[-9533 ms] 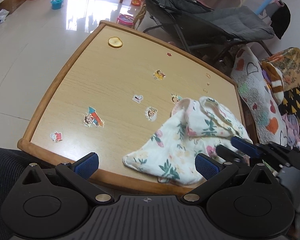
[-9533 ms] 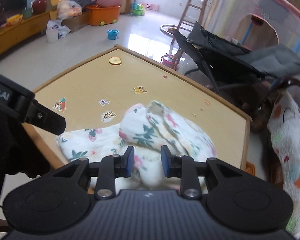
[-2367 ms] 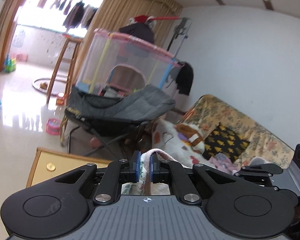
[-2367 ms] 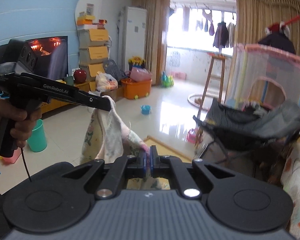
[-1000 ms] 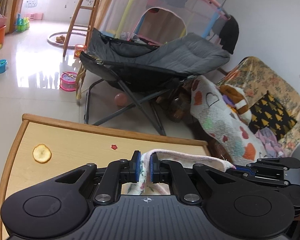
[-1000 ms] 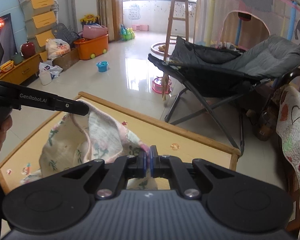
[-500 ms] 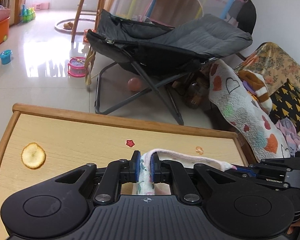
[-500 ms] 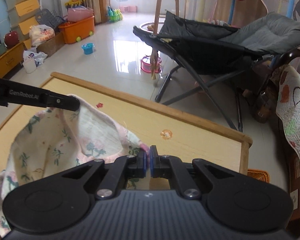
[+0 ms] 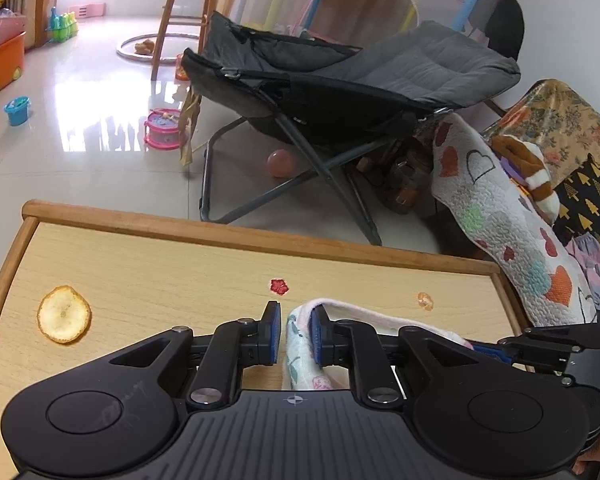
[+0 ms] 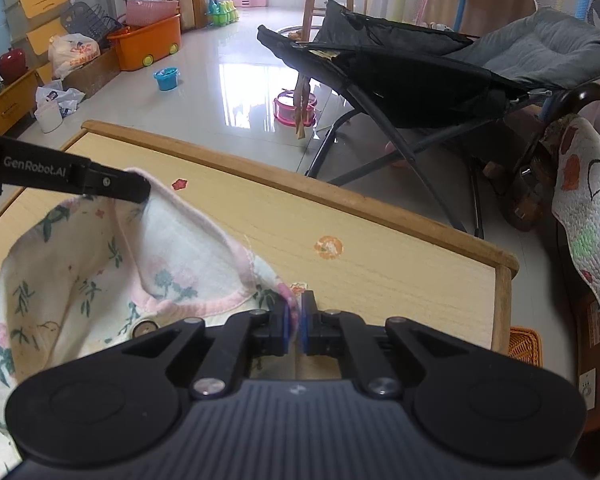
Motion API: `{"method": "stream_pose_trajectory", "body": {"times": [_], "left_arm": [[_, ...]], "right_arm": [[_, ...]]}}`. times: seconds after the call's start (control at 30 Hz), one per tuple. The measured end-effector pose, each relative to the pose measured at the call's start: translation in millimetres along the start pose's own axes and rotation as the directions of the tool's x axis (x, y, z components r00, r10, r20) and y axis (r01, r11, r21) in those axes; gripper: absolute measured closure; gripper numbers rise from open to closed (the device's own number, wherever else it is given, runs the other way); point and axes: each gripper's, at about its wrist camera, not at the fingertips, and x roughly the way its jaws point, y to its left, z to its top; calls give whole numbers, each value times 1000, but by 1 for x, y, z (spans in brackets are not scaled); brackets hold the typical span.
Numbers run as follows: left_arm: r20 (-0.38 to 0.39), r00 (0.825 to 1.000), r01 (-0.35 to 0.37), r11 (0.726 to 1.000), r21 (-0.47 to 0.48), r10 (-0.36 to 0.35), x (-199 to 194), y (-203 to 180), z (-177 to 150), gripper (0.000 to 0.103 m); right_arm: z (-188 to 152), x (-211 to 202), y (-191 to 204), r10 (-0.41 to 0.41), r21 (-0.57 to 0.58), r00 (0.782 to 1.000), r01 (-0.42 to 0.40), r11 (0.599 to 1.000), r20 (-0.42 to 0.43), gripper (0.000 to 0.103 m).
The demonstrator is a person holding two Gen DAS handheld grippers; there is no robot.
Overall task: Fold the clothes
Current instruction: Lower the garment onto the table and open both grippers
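— Holding what, exactly, over that bench (image 9: 148, 264)?

— A floral garment (image 10: 100, 264) with pink trim, draped between two tools above the wooden top. Its near part sags low at the left of the right wrist view; whether it touches the wood cannot be told.

— And the left tool (image 9: 294, 334)?

— Its jaws have just been opening. A pink-edged fold stands between the blue pads (image 9: 275, 334), lying against the right pad with a gap at the left one, so the pads no longer pinch it.

— The right tool (image 10: 294, 322)?

— Nearly closed, jaws clamped on the pink hem at the garment's right corner. In the left wrist view it shows at the far right (image 9: 496, 350), the trim running across to it.

— Anything else on the bench?

— A round yellow slice (image 9: 64, 314) near the left edge, a red flower sticker (image 9: 279, 286) just beyond the left tool, an orange sticker (image 10: 328, 247) farther right.

— Behind it?

— A grey folding chair (image 9: 340, 76) on the tiled floor, a pink toy drum (image 9: 163, 128) beside it, a heart-print quilt (image 9: 496, 216) at the right.
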Motion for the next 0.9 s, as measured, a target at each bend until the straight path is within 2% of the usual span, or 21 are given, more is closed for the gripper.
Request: {"method": "stream_pose_trajectory", "body": {"times": [0.03,0.1,0.23,0.27,0.3,0.37,0.5,0.6,0.67,0.77,0.9], "left_arm": [[-3,1000,-9,1000,-4,9,0,0,0,71],[18,1000,-22,1000,-10,22,-4,1,0,45],[67,998,24,999,-48,-21,-21,6,4,36],[67,997,41,997,-62,-36,-25,7,5,34],[69,997,52,996,-77,-46,-29,9,6,34],[79,995,62,991,-116,-53,-36,14,5,33],[79,994,94,973,-209,-79,-44,26,1,32],[75,994,100,957,-271,-83,-51,31,-2,32],[79,994,90,958,-272,-71,-59,29,-7,32],[75,995,87,971,-224,-72,-71,19,-14,32],[88,992,101,978,-183,-86,-94,8,-29,32]], "right_arm": [[0,0,0,5,1,1000,-5,1000,-3,96],[1,-2,-2,2,5,1000,-2,1000,-5,95],[3,-11,-12,18,66,999,-21,998,38,91],[4,-14,-16,28,87,998,-32,996,53,87],[5,-17,-20,42,110,997,-49,993,67,80],[7,-23,-27,74,160,993,-89,983,96,72],[9,-29,-42,102,278,989,-128,952,108,69],[9,-36,-46,96,301,988,-128,945,120,69],[8,-42,-46,89,287,987,-126,950,137,68],[6,-45,-51,90,311,985,-133,941,148,63],[1,-41,-64,132,411,982,-178,894,139,60]]}}
